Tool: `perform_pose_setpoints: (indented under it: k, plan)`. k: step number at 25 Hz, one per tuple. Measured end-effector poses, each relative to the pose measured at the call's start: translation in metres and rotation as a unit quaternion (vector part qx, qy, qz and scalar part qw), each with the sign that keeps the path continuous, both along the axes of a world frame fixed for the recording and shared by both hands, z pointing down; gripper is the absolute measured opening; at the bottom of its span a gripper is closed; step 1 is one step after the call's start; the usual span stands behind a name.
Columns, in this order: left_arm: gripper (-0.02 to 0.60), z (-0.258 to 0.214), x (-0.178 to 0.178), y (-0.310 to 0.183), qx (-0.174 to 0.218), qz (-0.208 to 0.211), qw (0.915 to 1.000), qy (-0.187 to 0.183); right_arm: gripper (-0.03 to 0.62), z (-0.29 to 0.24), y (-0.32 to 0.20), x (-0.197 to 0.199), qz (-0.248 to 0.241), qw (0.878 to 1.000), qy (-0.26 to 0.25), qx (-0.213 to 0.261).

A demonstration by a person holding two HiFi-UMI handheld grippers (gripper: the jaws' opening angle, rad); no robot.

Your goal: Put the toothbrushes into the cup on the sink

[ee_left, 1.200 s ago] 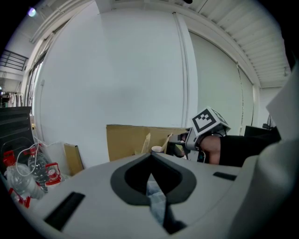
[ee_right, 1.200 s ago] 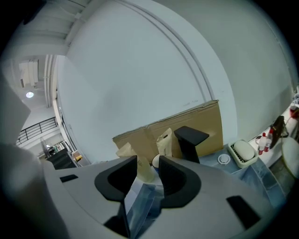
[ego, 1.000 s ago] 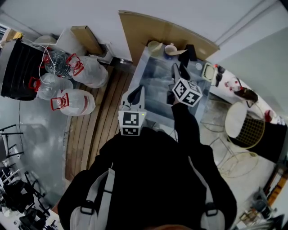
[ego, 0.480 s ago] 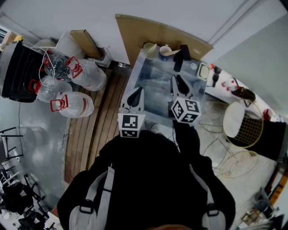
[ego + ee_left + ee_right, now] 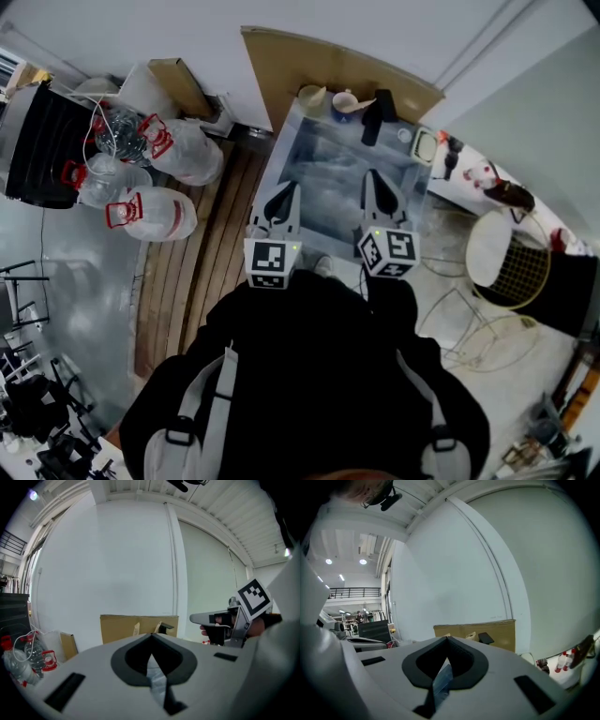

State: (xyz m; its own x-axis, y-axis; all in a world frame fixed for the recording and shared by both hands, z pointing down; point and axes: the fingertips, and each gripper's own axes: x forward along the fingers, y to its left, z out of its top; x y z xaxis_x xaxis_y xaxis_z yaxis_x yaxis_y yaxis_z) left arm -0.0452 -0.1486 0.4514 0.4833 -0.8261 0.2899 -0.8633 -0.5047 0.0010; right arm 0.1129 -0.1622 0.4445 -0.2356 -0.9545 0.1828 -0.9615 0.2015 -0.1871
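Left gripper (image 5: 288,187): fingers pressed together with nothing between them, held over the near side of the sink (image 5: 323,159).
Right gripper (image 5: 373,175): fingers also pressed tip to tip and empty, beside the left pair and apart from it.
Cup (image 5: 346,104): on the sink's back ledge, well beyond both sets of fingertips and slightly left of the line along the right fingers.
Toothbrush (image 5: 364,108): a pale handle seems to slant out of the cup's mouth (too small to be sure). Nothing like a toothbrush lies close to either pair of fingers.
Neighbours: a paler cup (image 5: 314,97) stands just left of the task cup, and a black object (image 5: 378,117) stands to its right.
Step in hand: probably the pause after a drop-off, with both grippers back from the cup and holding nothing.
Next move: if a toothbrush remains, it must first be found, since none shows clearly. The fingers would then need to spread, close on its handle and carry it forward to the cup. Otherwise the task looks finished.
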Motion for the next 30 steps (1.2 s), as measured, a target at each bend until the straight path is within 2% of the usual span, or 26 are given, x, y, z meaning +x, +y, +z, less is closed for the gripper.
perform_pose_setpoints:
  k: [4, 20, 30]
  plan:
    - [0.002, 0.0, 0.002, 0.001, 0.005, 0.002, 1.0, -0.002, 0.003, 0.004, 0.011, 0.0, 0.005, 1.0, -0.001, -0.004]
    - [0.002, -0.001, 0.008, 0.004, 0.013, 0.013, 0.9998, 0.006, 0.003, 0.009, 0.033, -0.021, -0.028, 1.0, -0.004, -0.008]
    - [0.002, 0.008, 0.009, 0.001, 0.008, 0.014, 0.9999, -0.001, 0.003, 0.013, 0.03, -0.014, -0.025, 1.0, -0.008, -0.011]
